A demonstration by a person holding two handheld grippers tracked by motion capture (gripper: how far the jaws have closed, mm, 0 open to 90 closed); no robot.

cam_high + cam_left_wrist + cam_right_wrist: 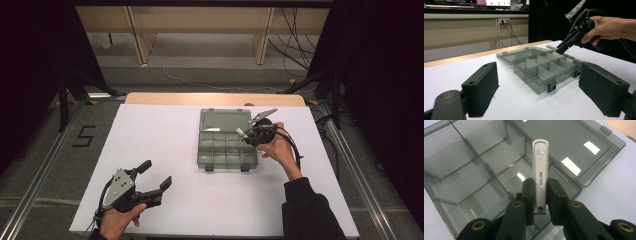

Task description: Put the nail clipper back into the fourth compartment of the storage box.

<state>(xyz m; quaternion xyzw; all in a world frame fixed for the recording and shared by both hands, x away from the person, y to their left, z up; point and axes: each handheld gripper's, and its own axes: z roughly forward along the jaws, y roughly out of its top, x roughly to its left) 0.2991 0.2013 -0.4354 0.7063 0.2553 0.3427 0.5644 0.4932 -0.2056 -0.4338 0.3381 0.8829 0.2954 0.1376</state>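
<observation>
A smoky clear compartment box [226,150] lies open in the middle of the white table, its lid [225,120] flat behind it; the box [546,70] and the box [474,170] have empty cells. My right gripper [242,132] hovers over the box's right rear cells, shut on a white nail clipper [540,172] that sticks out past the pads. From the left gripper view the right gripper [560,50] points down at the box with the nail clipper [550,47] at its tip. My left gripper [156,175] rests open near the front left, with its pads [482,90] wide apart and nothing between them.
The white sheet [165,135] covers the table, with a wooden edge [215,98] at the back. A floor mark shaped like a 5 [83,135] lies to the left. Metal rails [350,165] run along both sides. Cables trail on the floor behind.
</observation>
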